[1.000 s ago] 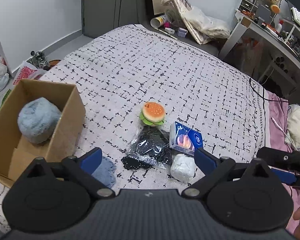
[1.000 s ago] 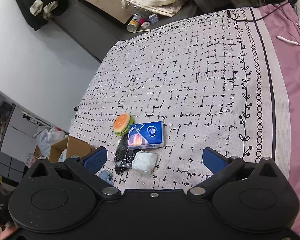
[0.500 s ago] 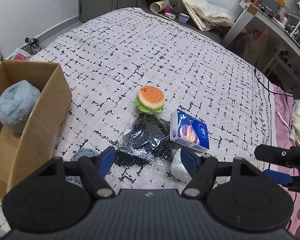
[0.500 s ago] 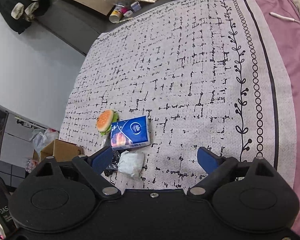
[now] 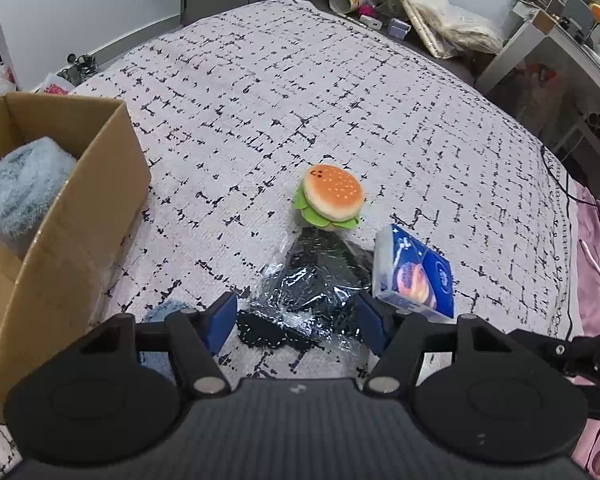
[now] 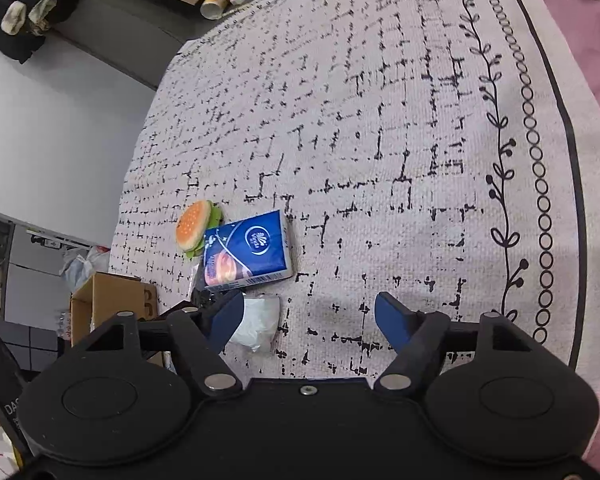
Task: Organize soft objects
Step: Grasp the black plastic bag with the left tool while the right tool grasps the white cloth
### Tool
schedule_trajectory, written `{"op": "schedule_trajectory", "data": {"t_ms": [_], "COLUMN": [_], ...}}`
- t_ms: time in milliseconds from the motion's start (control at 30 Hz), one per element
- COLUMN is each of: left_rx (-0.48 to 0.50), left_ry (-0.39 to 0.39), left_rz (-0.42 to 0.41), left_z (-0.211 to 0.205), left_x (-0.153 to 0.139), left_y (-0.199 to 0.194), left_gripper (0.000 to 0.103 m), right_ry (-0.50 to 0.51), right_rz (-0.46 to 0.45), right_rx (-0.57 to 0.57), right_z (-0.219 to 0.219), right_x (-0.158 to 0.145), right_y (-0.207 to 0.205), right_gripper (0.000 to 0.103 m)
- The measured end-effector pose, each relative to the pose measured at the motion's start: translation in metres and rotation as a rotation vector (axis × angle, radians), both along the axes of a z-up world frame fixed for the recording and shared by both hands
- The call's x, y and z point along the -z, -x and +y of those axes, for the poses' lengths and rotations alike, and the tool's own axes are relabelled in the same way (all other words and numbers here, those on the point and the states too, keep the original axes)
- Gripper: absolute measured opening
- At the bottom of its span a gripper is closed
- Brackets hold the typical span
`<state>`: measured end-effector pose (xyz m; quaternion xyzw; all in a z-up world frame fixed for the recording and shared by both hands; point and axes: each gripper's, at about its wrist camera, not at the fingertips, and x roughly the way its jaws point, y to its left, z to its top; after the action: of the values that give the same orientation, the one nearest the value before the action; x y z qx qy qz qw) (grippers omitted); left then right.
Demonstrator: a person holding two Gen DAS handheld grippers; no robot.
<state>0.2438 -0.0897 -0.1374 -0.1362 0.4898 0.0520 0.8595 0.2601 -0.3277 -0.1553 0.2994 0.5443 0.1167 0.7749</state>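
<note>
Cardboard box [image 5: 80, 216] holding fluffy blue ball [image 5: 24, 196], burger plush [image 5: 332, 196], tissue pack [image 5: 414, 276], black bag [image 5: 316, 284] between closing left gripper [image 5: 298, 322] jaws, right gripper [image 6: 308, 320] closing over bare bed [image 6: 380, 140]

Bedspread [image 5: 340, 92]: white with black broken-line grid. Burger toy [image 5: 331, 197]: orange bun, green frill. Tissue pack [image 6: 248, 249]: blue.

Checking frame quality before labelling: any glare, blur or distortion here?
Left wrist view: glare on the black plastic bag, bed edges bowed by fisheye. Right wrist view: sharp, soft shadow on the bedspread between the fingers, border lines curved.
</note>
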Motion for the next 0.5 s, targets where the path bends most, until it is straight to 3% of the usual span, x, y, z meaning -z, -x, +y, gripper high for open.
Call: {"op": "schedule_trajectory", "data": {"t_ms": [233,267,367,400,500], "left_rx": [-0.012,-0.017,-0.041,-0.045,-0.054], "left_ry": [0.018,0.03,0.044,0.055,0.07], "left_rz": [0.021,0.02,0.012,0.006,-0.012], "left_z": [0.0,0.002,0.006,0.007,0.011], "left_x": [0.017,0.019,0.019,0.018,0.012], "left_y": [-0.013,-0.014,-0.016,-0.016,-0.015], "left_gripper": [0.059,0.055,0.024,0.018,0.012], "right_ry": [-0.04,-0.045,-0.064,-0.069,-0.088], "right_rz": [0.023,0.027,0.034,0.034,0.034], "right_rx": [-0.027,-0.028,-0.033,-0.034,-0.035], "right_z": [0.007,0.009,0.014,0.015,0.02], "right_x": [0.007,0.008,0.012,0.012,0.014], "right_y": [-0.003,-0.004,-0.005,-0.006,-0.008], "right_gripper": [0.069,0.069,0.069,0.069,0.069]}}
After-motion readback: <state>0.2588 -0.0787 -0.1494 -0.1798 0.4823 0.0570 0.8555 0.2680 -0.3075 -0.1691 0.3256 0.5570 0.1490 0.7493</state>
